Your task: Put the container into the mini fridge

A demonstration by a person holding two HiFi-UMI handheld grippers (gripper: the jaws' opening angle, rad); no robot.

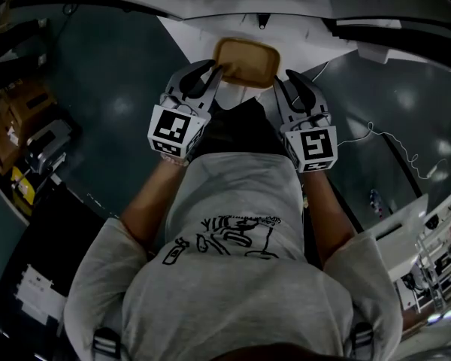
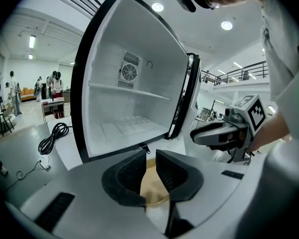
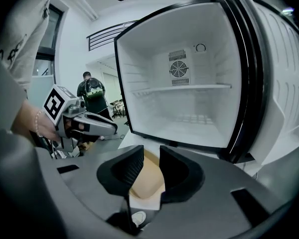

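Note:
A tan, shallow container [image 1: 246, 61] hangs between my two grippers in front of the open white mini fridge [image 1: 301, 32]. My left gripper [image 1: 214, 70] is shut on its left rim and my right gripper [image 1: 282, 77] on its right rim. In the left gripper view the container [image 2: 152, 183] fills the gap of the left gripper [image 2: 150, 158], with the right gripper [image 2: 197, 133] alongside. The right gripper view shows the container [image 3: 147, 178] in the right gripper [image 3: 152, 156]. The fridge interior [image 3: 189, 108] holds one bare shelf [image 2: 129, 91].
The fridge door [image 3: 279, 83] stands swung open on the right. A black cable [image 2: 52, 136] lies coiled on the floor to the left. Boxes [image 1: 22, 119] sit at far left, a cluttered desk [image 1: 436, 239] at right. A person [image 3: 92, 91] stands far behind.

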